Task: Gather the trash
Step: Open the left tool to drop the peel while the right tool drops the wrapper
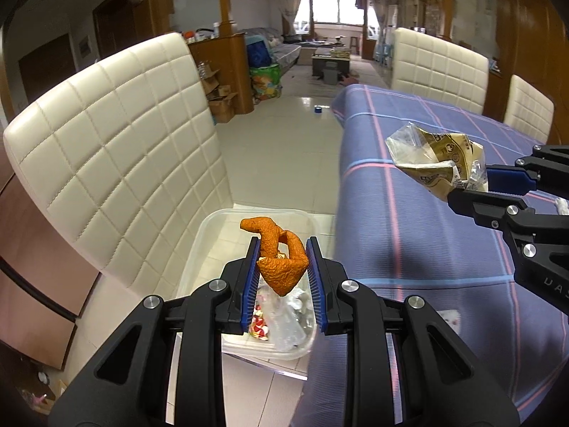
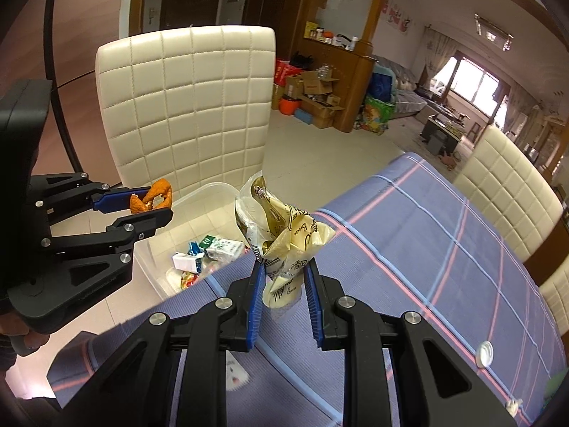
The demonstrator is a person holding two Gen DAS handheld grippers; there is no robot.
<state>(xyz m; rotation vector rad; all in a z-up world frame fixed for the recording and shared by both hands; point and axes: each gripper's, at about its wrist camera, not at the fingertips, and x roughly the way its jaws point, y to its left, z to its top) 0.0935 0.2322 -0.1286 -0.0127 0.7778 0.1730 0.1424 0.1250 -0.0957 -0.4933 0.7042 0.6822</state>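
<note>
left tool [image 1: 281,259]: clamped on peel [image 1: 281,267], above bin [image 1: 213,227]
right tool [image 2: 282,284]: clamped on wrapper [image 2: 284,235], beside bin
done: some trash binned
left: drop both; cap [image 2: 485,354] on surface [image 2: 444,249]

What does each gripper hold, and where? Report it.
Left gripper: orange peel, clamped at its lower end. Right gripper: crumpled wrapper, clamped at its bottom.
</note>
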